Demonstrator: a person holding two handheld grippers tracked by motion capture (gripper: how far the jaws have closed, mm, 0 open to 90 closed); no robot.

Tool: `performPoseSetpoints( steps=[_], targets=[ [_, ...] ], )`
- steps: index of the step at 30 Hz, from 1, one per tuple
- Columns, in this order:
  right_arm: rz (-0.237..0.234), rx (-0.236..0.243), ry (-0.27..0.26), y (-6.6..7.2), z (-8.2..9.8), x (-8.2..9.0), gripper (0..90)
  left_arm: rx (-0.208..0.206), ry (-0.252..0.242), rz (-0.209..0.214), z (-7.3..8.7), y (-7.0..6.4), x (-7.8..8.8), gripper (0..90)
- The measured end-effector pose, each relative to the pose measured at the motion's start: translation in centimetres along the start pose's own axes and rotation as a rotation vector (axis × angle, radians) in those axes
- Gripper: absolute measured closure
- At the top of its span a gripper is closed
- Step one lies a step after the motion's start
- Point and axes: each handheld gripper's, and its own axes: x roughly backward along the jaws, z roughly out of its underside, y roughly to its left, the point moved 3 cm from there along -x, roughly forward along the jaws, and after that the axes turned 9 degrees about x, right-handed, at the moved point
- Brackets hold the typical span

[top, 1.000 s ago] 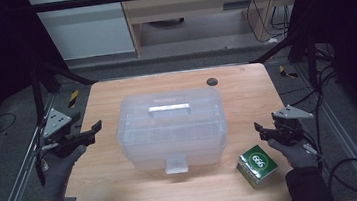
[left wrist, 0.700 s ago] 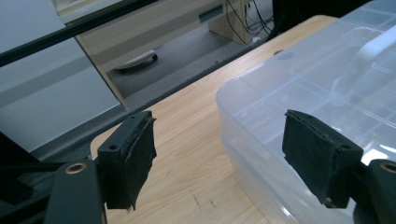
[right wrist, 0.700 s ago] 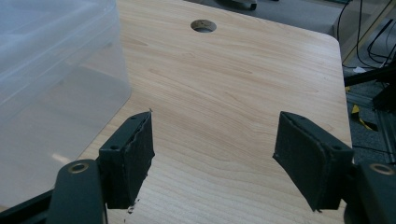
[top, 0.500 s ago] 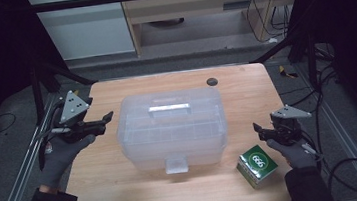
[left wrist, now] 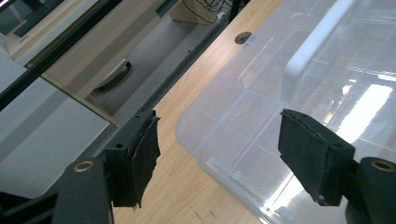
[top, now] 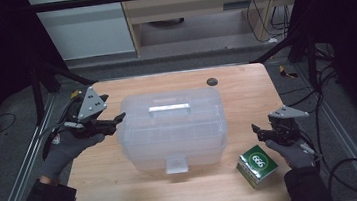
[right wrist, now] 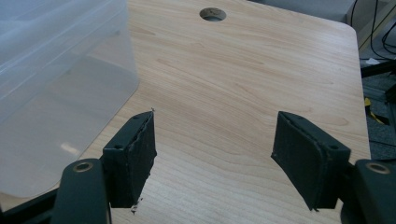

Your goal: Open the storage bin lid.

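From the high view, the left tool (top: 115,122) hovers at the left end of the clear lidded box (top: 172,131), its tips just beside the lid's edge; its jaws stand spread and have just been closing a little, with nothing between them. The right tool (top: 260,131) sits well off the box's right end, jaws spread and empty, a green carton (top: 257,165) just beside and below it on the bench (top: 245,88).

In the left gripper view, the box's lid corner lies ahead between the spread pads, untouched, its white handle (left wrist: 310,49) farther ahead.

In the right gripper view, bare bench lies between the spread pads, with the box's end ahead to the left.
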Motion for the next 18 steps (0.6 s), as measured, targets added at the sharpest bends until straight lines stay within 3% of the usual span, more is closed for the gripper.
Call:
performPoseSetpoints(
  steps=[11, 14, 16, 18],
  targets=[
    [-0.004, 0.003, 0.004, 0.0, 0.0, -0.2, 30.1, -0.104, 0.049, 0.012, -2.3, -0.8, -0.6, 30.2],
    [-0.003, 0.004, 0.006, 0.0, 0.1, -0.2, 30.1, -0.149, 0.054, 0.029, -2.9, -1.1, -1.1, 30.4],
    [-0.002, 0.000, 0.006, -0.1, 0.1, -0.2, 30.1, -0.146, 0.070, 0.026, -2.9, -1.3, -1.1, 30.4],
    [-0.001, -0.002, 0.010, -0.1, 0.2, -0.2, 30.2, -0.178, 0.096, 0.031, -3.1, -1.8, -1.5, 30.5]
  ],
)
